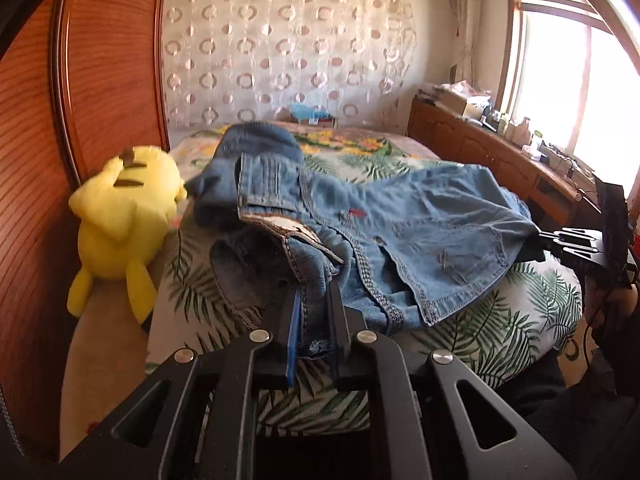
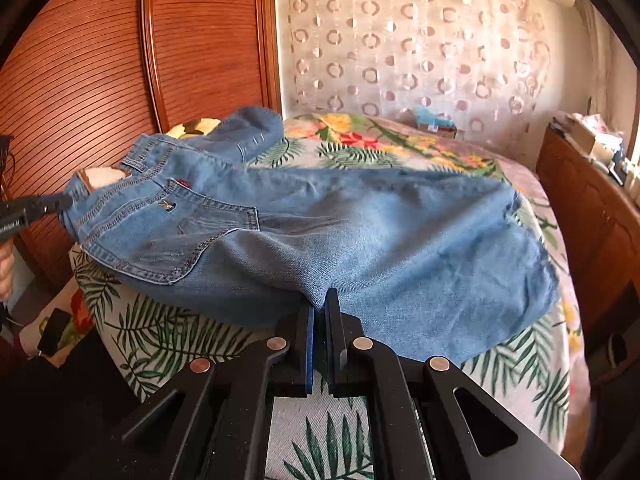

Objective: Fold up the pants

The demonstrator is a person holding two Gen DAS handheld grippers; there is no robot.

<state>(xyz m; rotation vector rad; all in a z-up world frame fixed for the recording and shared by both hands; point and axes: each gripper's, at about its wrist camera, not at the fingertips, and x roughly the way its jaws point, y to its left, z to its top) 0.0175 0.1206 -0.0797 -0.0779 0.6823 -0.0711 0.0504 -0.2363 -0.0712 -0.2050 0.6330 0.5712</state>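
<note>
Blue denim pants [image 1: 420, 232] lie across the leaf-print bed [image 1: 520, 320], partly lifted off it. My left gripper [image 1: 314, 292] is shut on the waistband end, which bunches up in front of it. In the right wrist view the pants [image 2: 360, 232] stretch from the waistband at left to the leg at right. My right gripper [image 2: 320, 306] is shut on a fold of the leg's near edge. The left gripper [image 2: 60, 202] shows at the far left holding the waistband. The right gripper [image 1: 560, 238] shows at the right edge of the left wrist view.
A yellow plush toy [image 1: 124, 220] lies by the wooden headboard [image 1: 100, 80] left of the pants. A wooden cabinet [image 1: 480, 148] with clutter runs along the right under a bright window. A patterned curtain [image 2: 400, 48] hangs behind the bed. A dark phone-like object [image 2: 54, 330] lies at the bed's left edge.
</note>
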